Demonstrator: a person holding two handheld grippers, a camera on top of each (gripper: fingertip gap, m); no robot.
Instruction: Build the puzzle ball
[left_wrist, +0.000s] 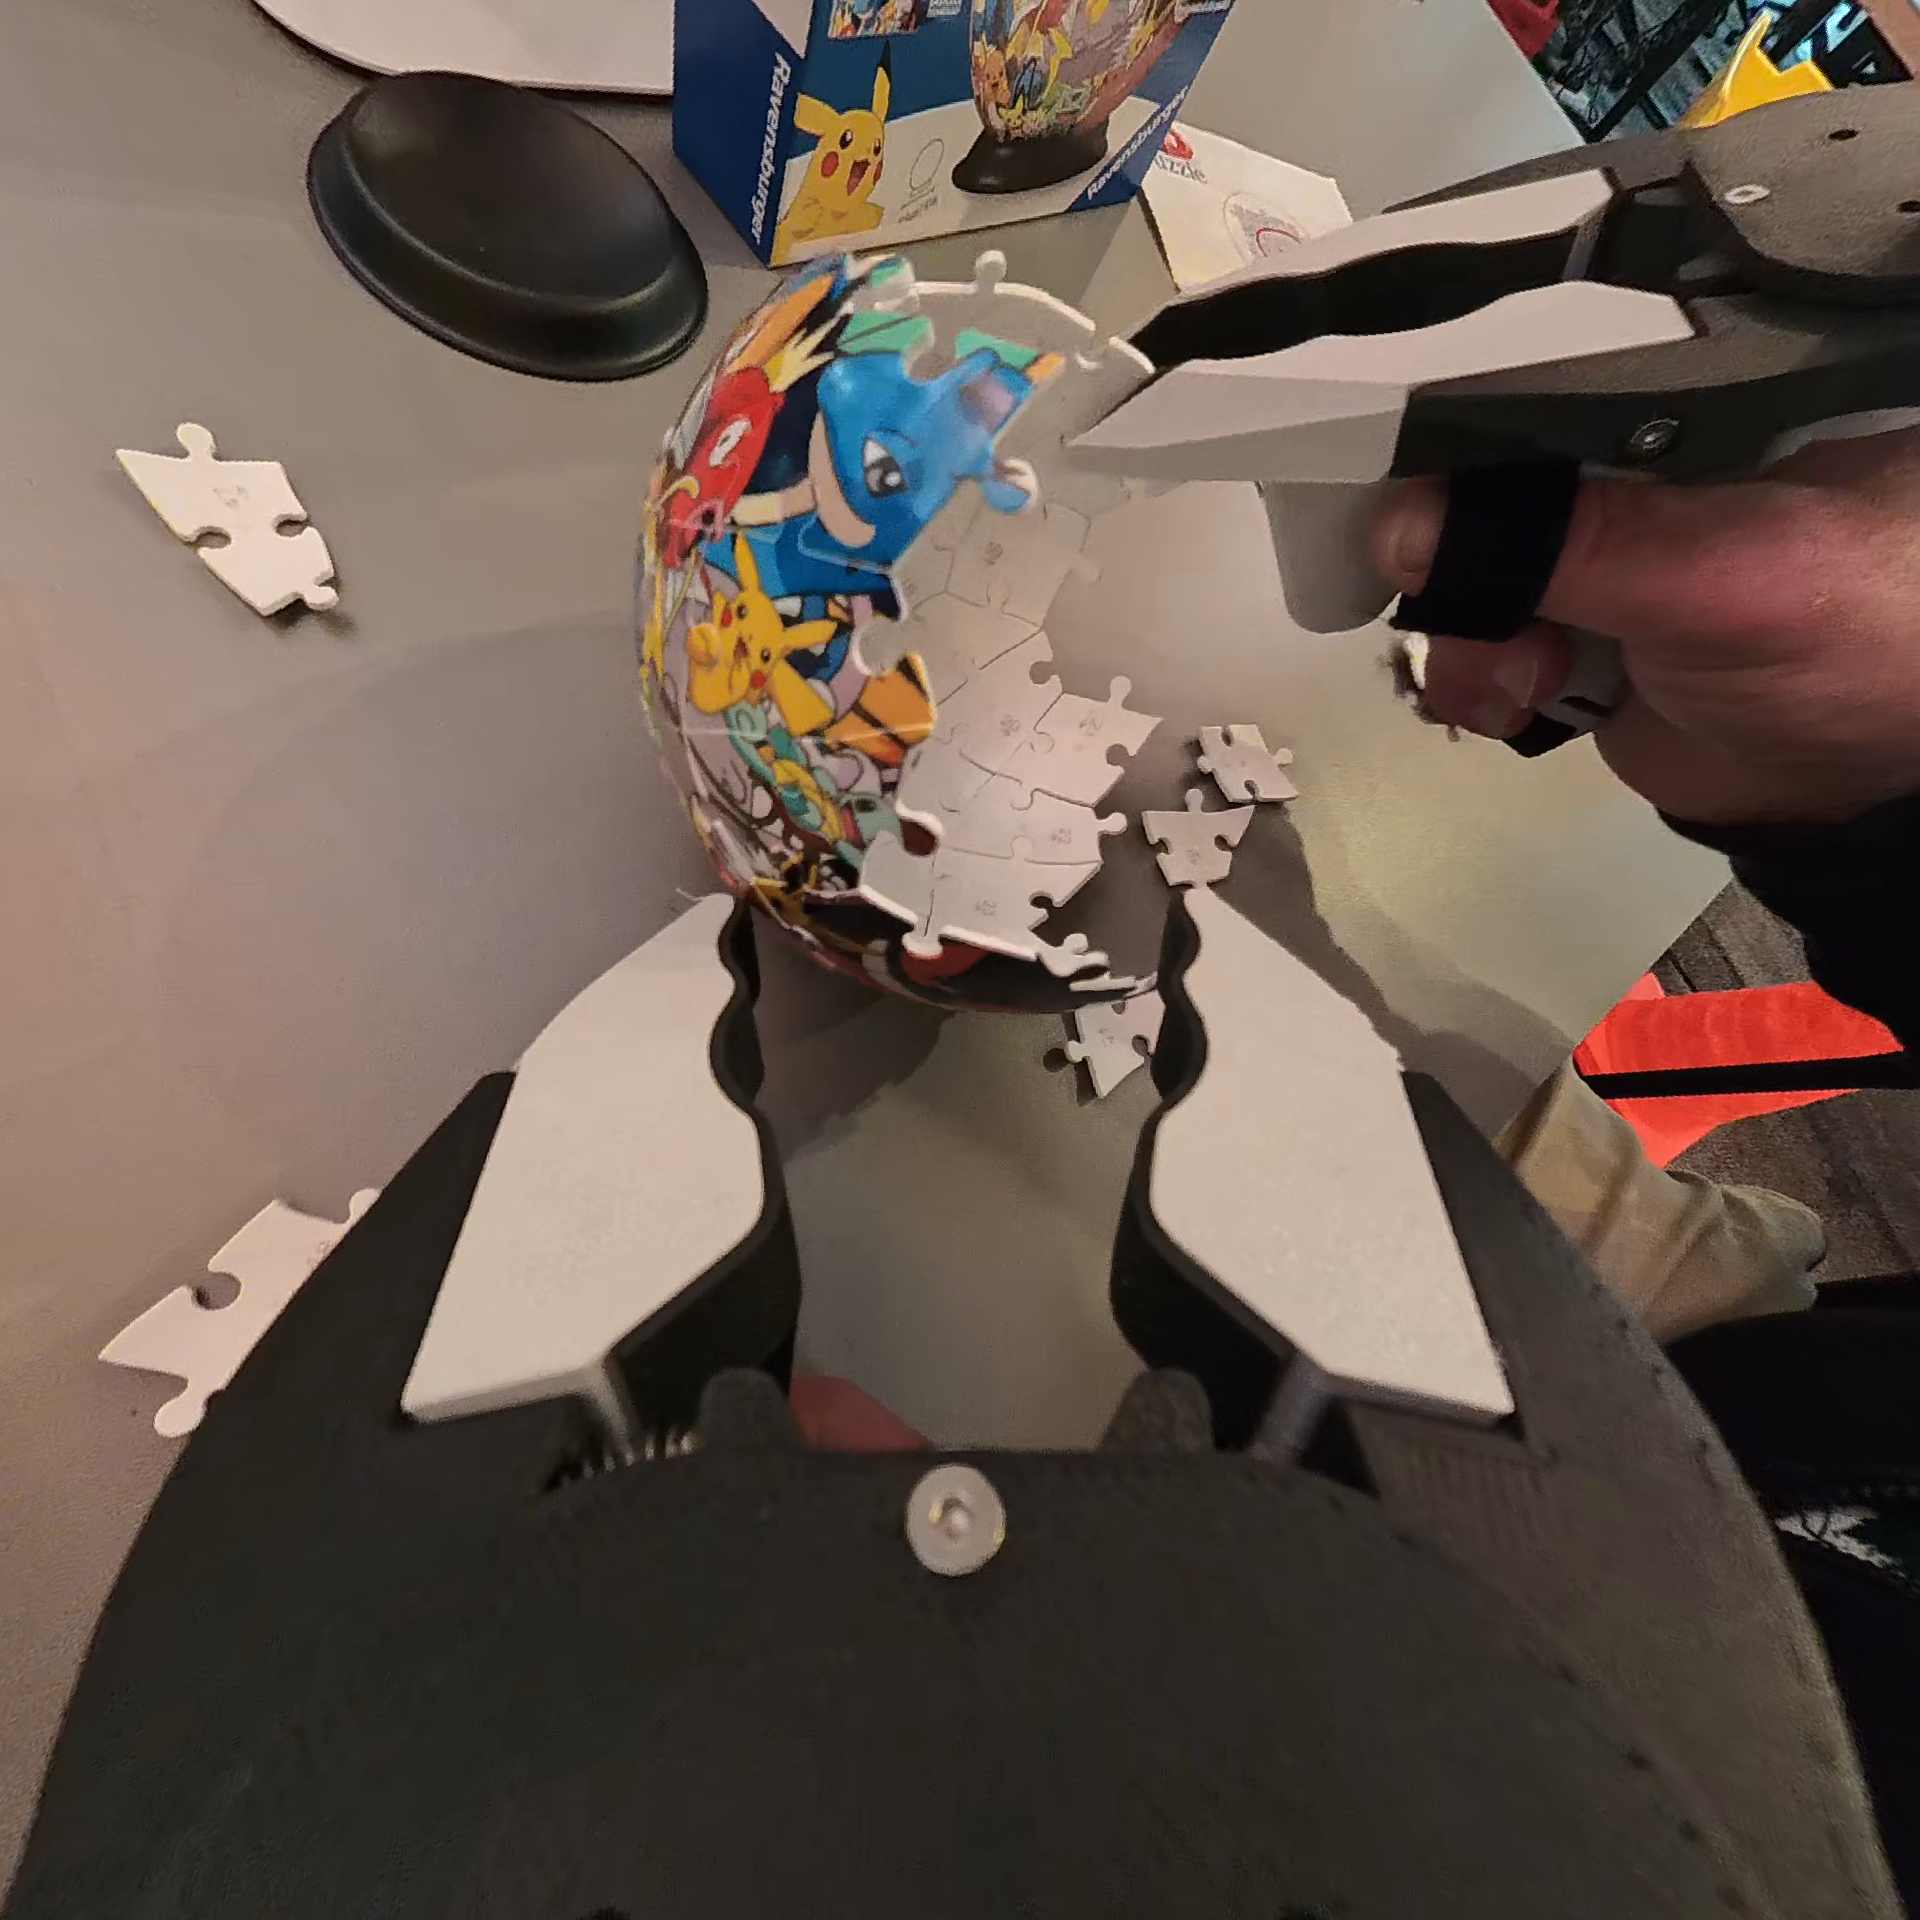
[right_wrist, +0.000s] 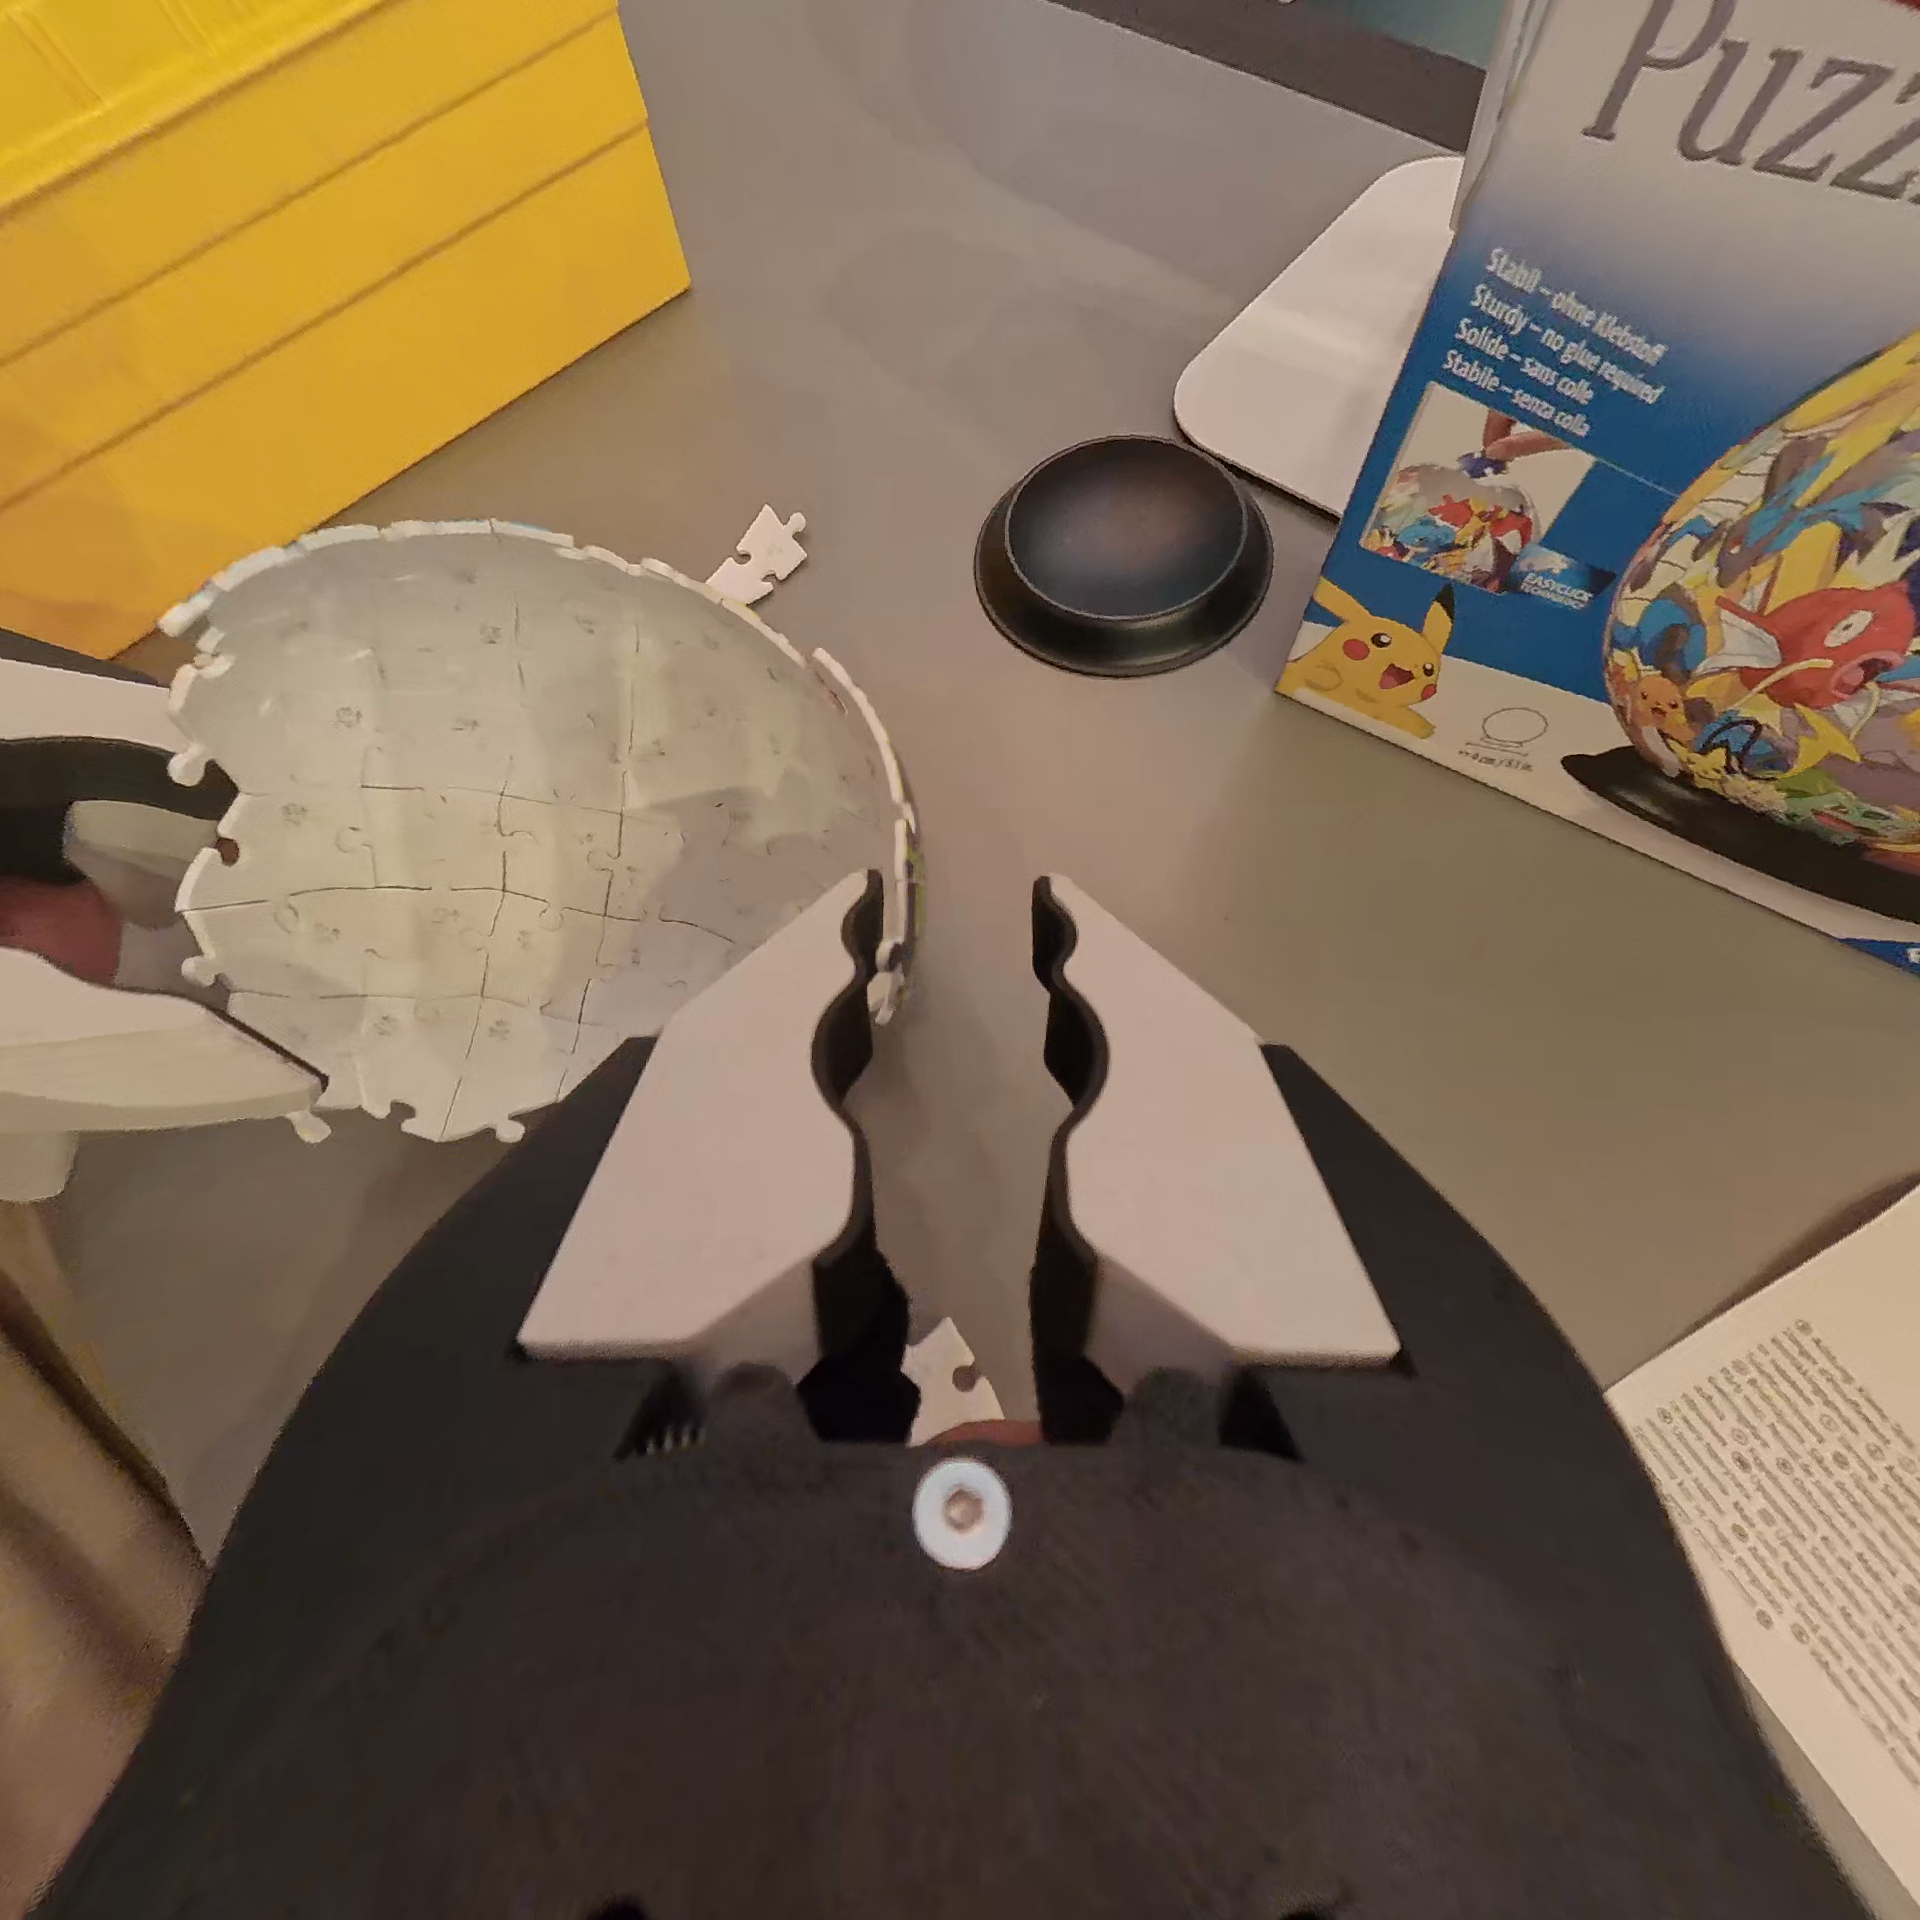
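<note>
Two grippers apart | half-built puzzle ball | printed box

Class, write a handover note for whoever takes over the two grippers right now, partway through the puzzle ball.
Left gripper: jaws wide open, straddling the bottom of the puzzle ball; contact unclear.
Right gripper: jaws open, the ball's upper rim just inside them, not clamped.
Things: the ball's open side faces the right gripper; loose pieces lie white side up around it; the black stand sits behind, empty.
Done: roughly half the shell.
Left: fit the remaining pieces, then seat the ball on the stand.
</note>
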